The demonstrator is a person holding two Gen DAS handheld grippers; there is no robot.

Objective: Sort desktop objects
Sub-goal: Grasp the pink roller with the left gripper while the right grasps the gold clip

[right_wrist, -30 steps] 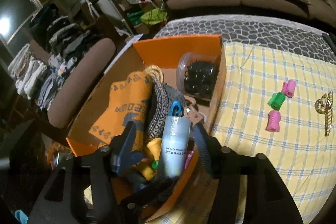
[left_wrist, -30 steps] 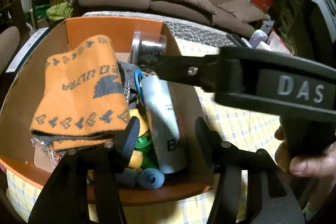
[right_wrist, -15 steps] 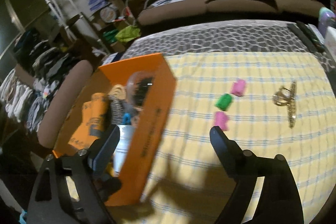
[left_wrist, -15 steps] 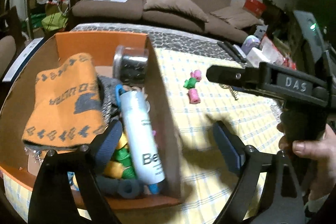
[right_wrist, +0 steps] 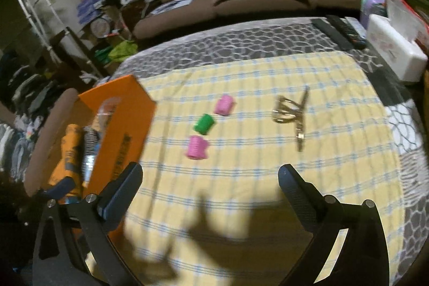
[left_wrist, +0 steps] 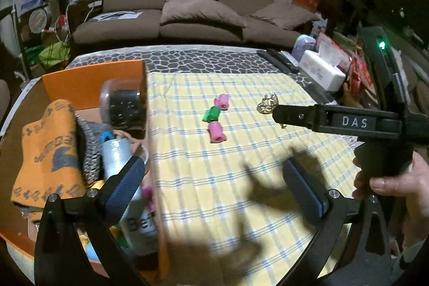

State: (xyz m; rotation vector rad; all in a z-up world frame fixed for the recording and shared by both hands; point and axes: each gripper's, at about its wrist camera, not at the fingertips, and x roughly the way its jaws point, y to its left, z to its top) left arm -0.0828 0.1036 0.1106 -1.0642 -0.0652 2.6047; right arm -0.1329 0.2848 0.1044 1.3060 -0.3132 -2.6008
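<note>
An orange box (left_wrist: 91, 82) (right_wrist: 126, 125) sits at the left of the yellow checked cloth (left_wrist: 241, 152). It holds an orange knit (left_wrist: 48, 149), a clear jar (left_wrist: 123, 103) and a white bottle (left_wrist: 120, 173). Two pink rollers (right_wrist: 198, 148) (right_wrist: 224, 105) and a green roller (right_wrist: 204, 124) lie in mid-cloth, with a gold hair clip (right_wrist: 292, 114) to their right. My left gripper (left_wrist: 214, 186) is open and empty above the box's right wall. My right gripper (right_wrist: 211, 186) is open and empty over the cloth, short of the rollers; its body also shows in the left wrist view (left_wrist: 348, 122).
A white tissue box (right_wrist: 394, 55) and dark remotes (right_wrist: 337, 31) lie at the table's far right. A brown sofa (left_wrist: 187, 10) stands behind the table. A padded chair (right_wrist: 48, 130) and clutter stand left of the box.
Both grippers have pulled back and swung right, away from the box, and their jaws have opened wider. The right gripper now faces the rollers and clip.
</note>
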